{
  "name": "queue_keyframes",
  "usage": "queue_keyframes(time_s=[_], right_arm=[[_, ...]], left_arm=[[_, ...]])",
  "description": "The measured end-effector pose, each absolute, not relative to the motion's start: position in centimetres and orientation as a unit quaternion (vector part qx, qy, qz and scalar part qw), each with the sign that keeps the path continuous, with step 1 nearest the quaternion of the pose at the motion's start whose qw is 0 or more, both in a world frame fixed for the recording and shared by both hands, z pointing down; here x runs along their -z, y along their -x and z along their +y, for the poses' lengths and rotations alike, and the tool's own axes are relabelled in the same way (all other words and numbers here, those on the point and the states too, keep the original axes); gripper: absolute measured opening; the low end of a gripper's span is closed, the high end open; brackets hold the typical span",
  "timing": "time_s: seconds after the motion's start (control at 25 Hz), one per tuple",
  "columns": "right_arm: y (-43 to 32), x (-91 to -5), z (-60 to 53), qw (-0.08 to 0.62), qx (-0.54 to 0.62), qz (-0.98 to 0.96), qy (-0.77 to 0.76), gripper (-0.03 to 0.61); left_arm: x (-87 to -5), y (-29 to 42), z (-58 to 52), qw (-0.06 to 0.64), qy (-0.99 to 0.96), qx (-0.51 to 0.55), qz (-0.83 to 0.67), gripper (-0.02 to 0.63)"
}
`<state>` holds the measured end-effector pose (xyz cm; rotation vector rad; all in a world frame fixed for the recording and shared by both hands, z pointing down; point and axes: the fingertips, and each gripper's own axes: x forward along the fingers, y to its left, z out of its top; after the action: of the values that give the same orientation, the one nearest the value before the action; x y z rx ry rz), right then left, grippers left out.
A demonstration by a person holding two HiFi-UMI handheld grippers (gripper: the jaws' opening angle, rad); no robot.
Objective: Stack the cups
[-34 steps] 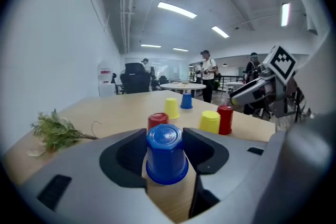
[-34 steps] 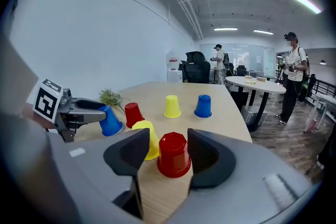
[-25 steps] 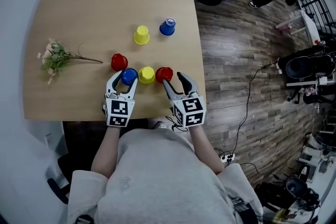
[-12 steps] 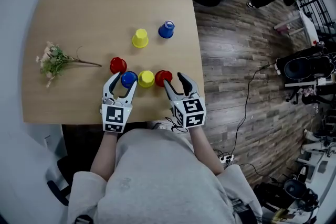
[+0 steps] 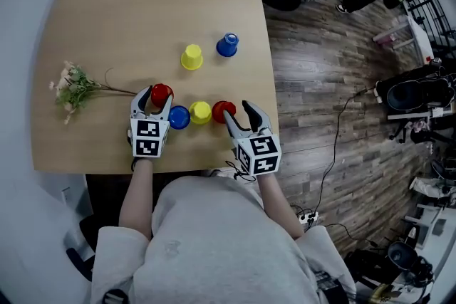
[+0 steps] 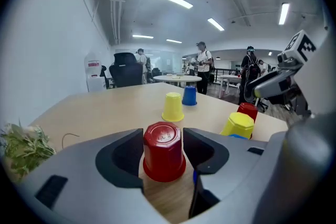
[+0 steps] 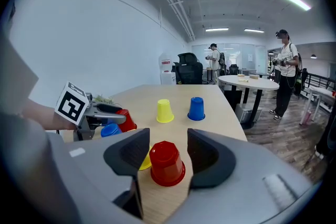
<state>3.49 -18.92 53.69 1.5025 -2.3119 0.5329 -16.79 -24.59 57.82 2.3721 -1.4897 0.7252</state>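
Left gripper point(image 6: 163, 135): jaws spread wide, straddling left red cup point(image 6: 164, 157), no squeeze visible. A second ago they straddled near blue cup point(image 5: 179, 117), which is now at that red cup's 4 o'clock in the head view. Right gripper point(image 7: 167, 136) unchanged: jaws released either side of right red cup point(image 7: 167, 164), gaps both sides. Near yellow cup point(image 5: 200, 112) sits between blue and right red. Far yellow cup point(image 5: 192, 57) and far blue cup point(image 5: 227, 45) at 1 o'clock, flower sprig point(image 5: 75, 89) at 9. All cups upside down, each standing singly on table point(image 5: 142, 3).
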Motion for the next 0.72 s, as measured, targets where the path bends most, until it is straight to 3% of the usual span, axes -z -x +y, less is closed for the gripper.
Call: queue_keyframes(time_s=[0.2,0.4,0.72], right_arm=[[-3.9,-53.5,-19.3,0.163,-0.19,-0.809,-0.531,0.236],[-4.1,-53.3,-19.2,0.158,-0.19,-0.812,-0.529,0.236],[-3.9,-53.3,-18.6,0.148,-0.194,-0.82,-0.518,0.235]], left_arm=[[-57.4,17.3,-24.7,0.113,-0.811,-0.247,-0.519,0.222],[-51.9,17.3,-24.2,0.066,-0.827,-0.217,-0.515,0.222],[-46.5,11.9,-19.9,0.054,-0.879,-0.208,-0.426,0.222]])
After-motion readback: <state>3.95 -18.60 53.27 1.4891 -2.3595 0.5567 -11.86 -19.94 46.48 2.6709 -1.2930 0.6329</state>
